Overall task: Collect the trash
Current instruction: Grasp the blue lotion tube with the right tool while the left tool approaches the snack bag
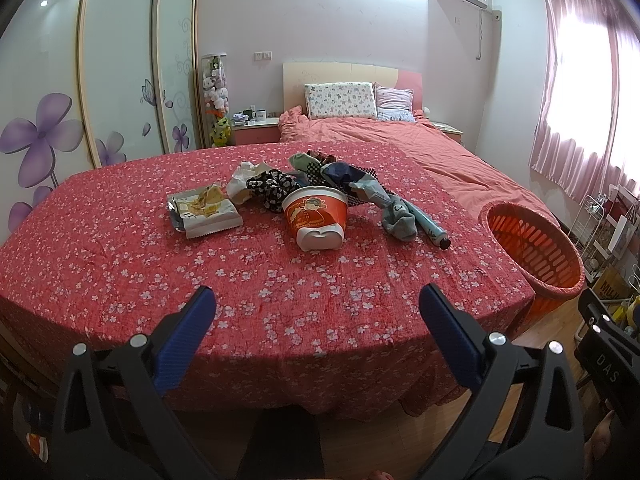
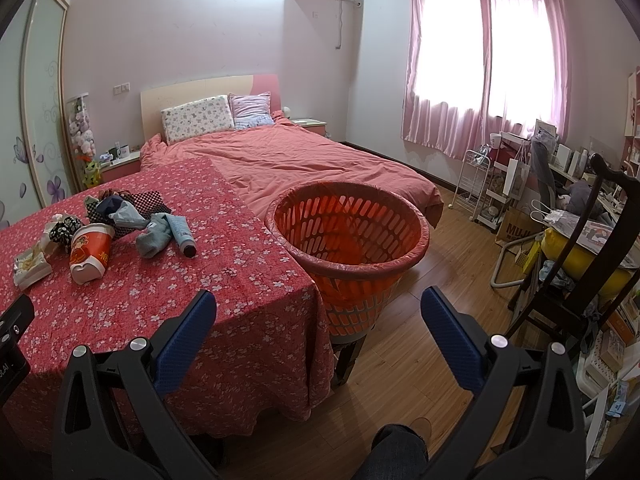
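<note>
A red-and-white paper cup (image 1: 316, 216) (image 2: 89, 253) lies on its side on the red floral tablecloth (image 1: 120, 272) (image 2: 168, 280). Left of it is a crumpled snack wrapper (image 1: 202, 211) (image 2: 30, 266), with a wad of white paper (image 1: 244, 180) behind. A pile of socks and cloth (image 1: 340, 178) (image 2: 124, 210) and a teal tube (image 1: 430, 228) (image 2: 182, 234) lie to the right. An orange slatted basket (image 1: 532, 252) (image 2: 348, 240) stands at the table's right edge. My left gripper (image 1: 318, 304) is open over the near table edge. My right gripper (image 2: 318, 308) is open, low in front of the basket.
A bed with a pink cover (image 1: 400, 140) (image 2: 304, 160) runs behind the table. A wardrobe (image 1: 120, 80) is on the left. On the right wood floor (image 2: 420, 320) stand a dark chair (image 2: 580, 256), a white rack (image 2: 476, 184) and a cluttered desk. A person's knee (image 2: 396, 452) shows below.
</note>
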`<state>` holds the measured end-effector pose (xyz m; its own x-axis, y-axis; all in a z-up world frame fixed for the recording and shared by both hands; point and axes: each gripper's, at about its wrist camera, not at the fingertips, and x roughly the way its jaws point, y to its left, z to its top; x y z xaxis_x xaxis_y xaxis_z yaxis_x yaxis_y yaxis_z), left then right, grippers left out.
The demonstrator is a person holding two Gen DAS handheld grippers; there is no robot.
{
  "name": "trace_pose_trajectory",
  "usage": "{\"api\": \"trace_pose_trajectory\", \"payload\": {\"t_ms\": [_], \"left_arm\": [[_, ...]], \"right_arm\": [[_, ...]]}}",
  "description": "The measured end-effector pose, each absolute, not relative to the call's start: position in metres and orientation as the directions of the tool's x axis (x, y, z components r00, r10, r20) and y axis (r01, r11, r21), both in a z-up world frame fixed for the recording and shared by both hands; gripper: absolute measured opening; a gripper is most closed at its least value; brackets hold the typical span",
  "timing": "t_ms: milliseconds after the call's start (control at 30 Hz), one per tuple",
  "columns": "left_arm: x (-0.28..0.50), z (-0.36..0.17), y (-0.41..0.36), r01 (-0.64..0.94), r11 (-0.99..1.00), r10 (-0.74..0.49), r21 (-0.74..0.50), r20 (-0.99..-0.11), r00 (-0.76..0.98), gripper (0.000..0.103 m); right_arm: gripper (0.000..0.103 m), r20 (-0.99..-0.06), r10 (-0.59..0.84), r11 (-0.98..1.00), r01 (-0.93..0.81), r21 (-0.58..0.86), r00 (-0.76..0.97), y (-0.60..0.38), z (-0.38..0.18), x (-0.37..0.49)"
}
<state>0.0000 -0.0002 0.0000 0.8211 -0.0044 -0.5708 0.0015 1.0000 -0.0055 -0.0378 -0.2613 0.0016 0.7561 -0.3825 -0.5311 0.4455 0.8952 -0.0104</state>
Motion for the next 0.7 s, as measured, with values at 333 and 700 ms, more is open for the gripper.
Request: {"api": "trace_pose_trajectory", "payload": {"t_ms": [333, 700], "left_arm": [[0.005, -0.004, -0.002, -0.002, 1.000, -0.002, -0.007, -0.579, 0.816, 0.099], [0.034, -0.020, 0.028, -0.045, 0.997, -0.001, -0.055, -0.640, 0.768, 0.099]], "right_arm": [[0.101, -0.544, -0.345, 0.910, 0.416, 0.008, 0.765, -0.261, -0.003, -0.034], [0.101, -0.613, -0.236, 0.939, 0.338, 0.055, 0.754, -0.260, -0.013, 0.003]]}}
